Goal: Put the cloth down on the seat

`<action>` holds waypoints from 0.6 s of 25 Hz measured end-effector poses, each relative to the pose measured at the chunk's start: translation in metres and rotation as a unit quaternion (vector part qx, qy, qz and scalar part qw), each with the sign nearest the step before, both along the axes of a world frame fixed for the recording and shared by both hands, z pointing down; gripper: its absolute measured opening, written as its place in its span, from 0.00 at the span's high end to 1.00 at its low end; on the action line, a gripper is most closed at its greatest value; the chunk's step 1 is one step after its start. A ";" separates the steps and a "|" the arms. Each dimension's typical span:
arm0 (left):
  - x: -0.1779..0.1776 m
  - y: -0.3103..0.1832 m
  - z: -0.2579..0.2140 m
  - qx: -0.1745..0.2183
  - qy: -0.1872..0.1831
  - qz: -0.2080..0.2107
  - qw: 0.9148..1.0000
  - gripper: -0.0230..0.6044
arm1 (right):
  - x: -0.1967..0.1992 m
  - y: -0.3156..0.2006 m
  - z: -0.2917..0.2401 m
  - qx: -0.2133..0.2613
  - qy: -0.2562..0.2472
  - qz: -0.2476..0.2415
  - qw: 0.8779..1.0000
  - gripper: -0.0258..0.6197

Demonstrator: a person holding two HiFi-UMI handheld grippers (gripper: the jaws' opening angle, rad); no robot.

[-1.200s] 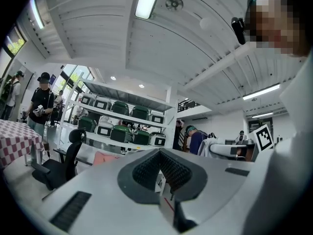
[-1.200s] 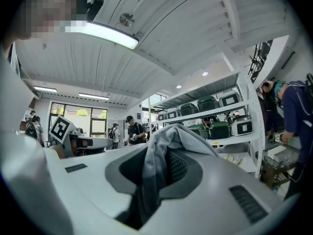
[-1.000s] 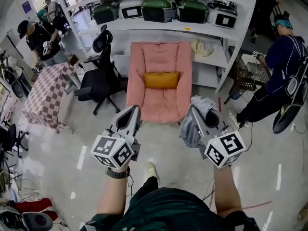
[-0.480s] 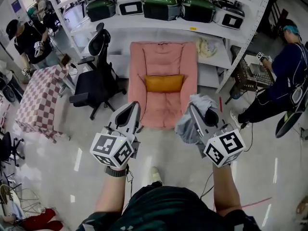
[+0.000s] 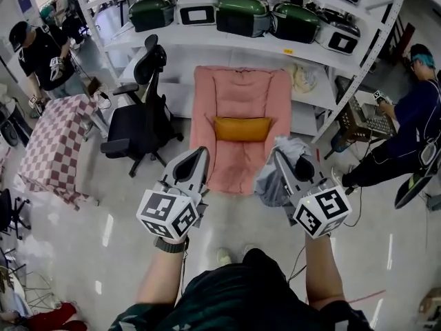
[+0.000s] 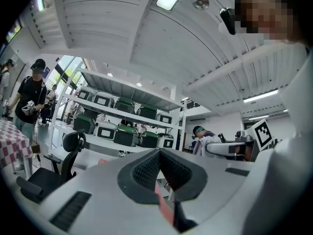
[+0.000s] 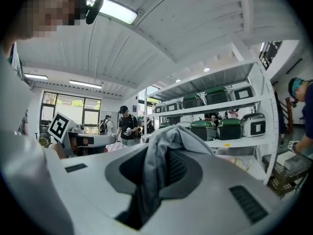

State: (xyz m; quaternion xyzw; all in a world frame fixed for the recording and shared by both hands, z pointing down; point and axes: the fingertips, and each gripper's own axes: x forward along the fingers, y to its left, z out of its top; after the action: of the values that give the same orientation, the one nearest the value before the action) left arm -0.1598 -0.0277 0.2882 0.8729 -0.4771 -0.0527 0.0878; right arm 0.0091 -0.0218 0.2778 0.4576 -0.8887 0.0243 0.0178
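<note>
1. The right gripper [image 5: 281,158] is clamped on the grey cloth [image 5: 270,185], which bunches between its jaws and hangs below them
2. The cloth is in the air over the floor [image 5: 231,216], near the front right corner of the pink seat [image 5: 238,88], not on it
3. The left gripper [image 5: 200,156] has its jaws together, nothing between them, near the seat's front left corner
4. An orange cushion [image 5: 242,128] lies across the seat; a black office chair [image 5: 138,123] stands just left of it
</note>
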 end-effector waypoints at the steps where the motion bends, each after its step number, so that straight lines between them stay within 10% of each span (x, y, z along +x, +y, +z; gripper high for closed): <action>1: -0.003 -0.004 0.001 0.000 0.000 -0.002 1.000 0.96 | -0.004 -0.005 0.001 0.001 0.001 -0.002 1.000 0.88; 15: -0.010 -0.081 0.025 -0.011 -0.009 -0.019 1.000 0.96 | -0.024 -0.097 0.023 -0.009 0.004 -0.037 0.999 0.88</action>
State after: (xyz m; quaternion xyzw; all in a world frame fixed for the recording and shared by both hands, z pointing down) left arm -0.1694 -0.1085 0.3134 0.8629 -0.4953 -0.0415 0.0919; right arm -0.0154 -0.1191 0.3013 0.4244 -0.9046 0.0301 0.0261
